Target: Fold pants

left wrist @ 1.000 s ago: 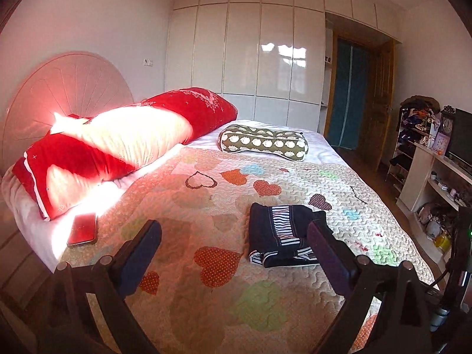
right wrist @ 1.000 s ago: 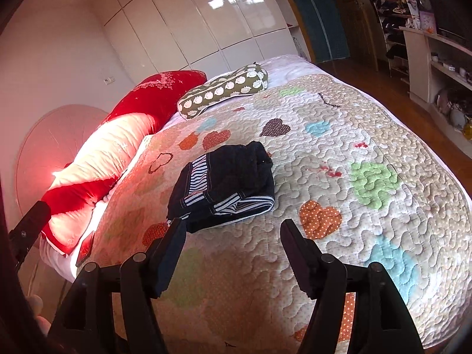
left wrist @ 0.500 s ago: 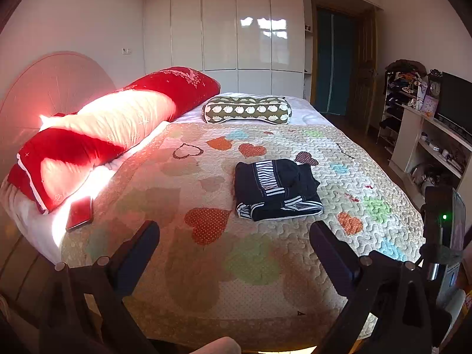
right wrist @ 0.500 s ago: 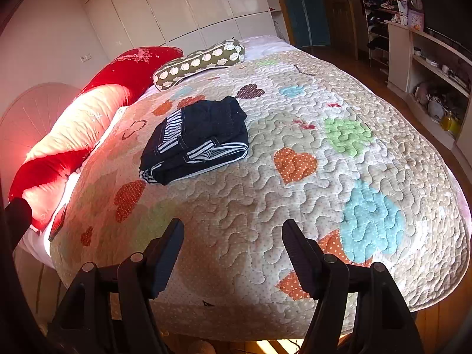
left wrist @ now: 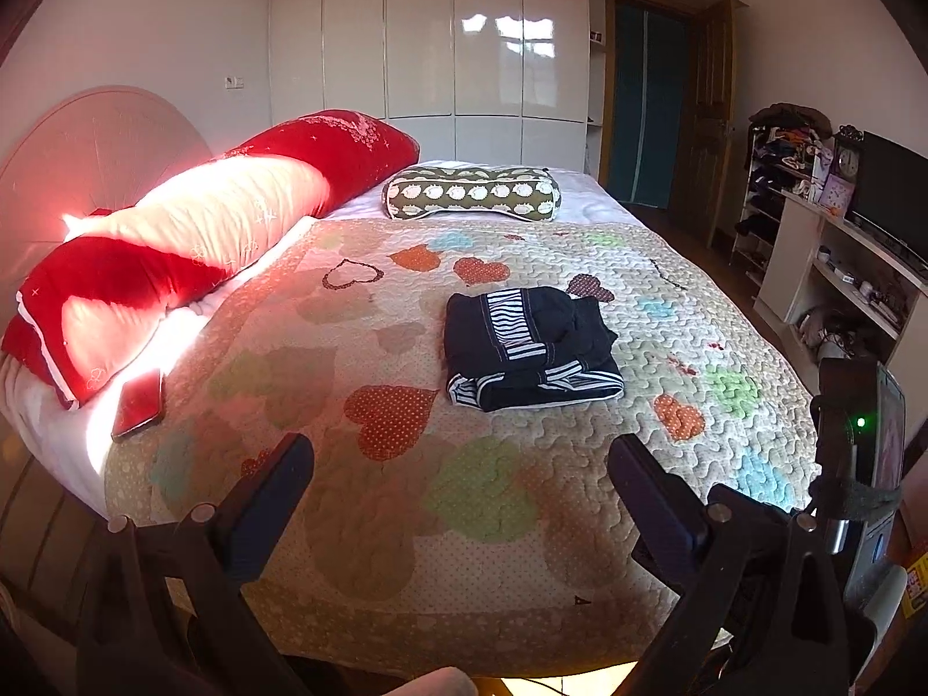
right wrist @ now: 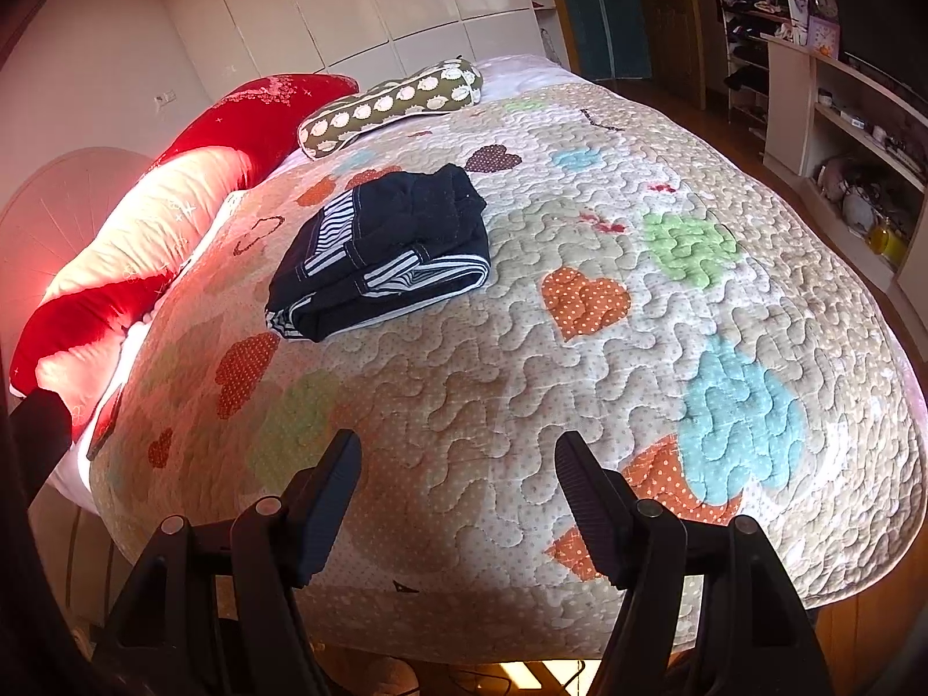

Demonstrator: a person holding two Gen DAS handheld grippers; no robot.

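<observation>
My left claw [left wrist: 458, 464] and right claw [right wrist: 458, 458] gape empty; folded pants [left wrist: 528, 348] lie well beyond, phone [left wrist: 138, 403] half-glared.

Bedroom interior. A bed [left wrist: 406, 580] covered by a quilted spread [right wrist: 725, 243] with coloured heart patches fills the near and middle ground. A rounded pale headboard [left wrist: 87, 139] stands at left, with a long red-and-cream bolster [left wrist: 191, 238] lying along it and an olive patterned pillow [left wrist: 472, 192] at the far edge. Strong sunlight falls across the left side of the bed. Glossy white wardrobe doors [left wrist: 441, 52] line the far wall and reflect a window. A wooden door frame with a teal curtain [left wrist: 646, 104] stands far right. A white shelf unit [right wrist: 841, 116] and a cluttered rack [left wrist: 777, 156] occupy the right wall above a wooden floor [right wrist: 754, 156].
</observation>
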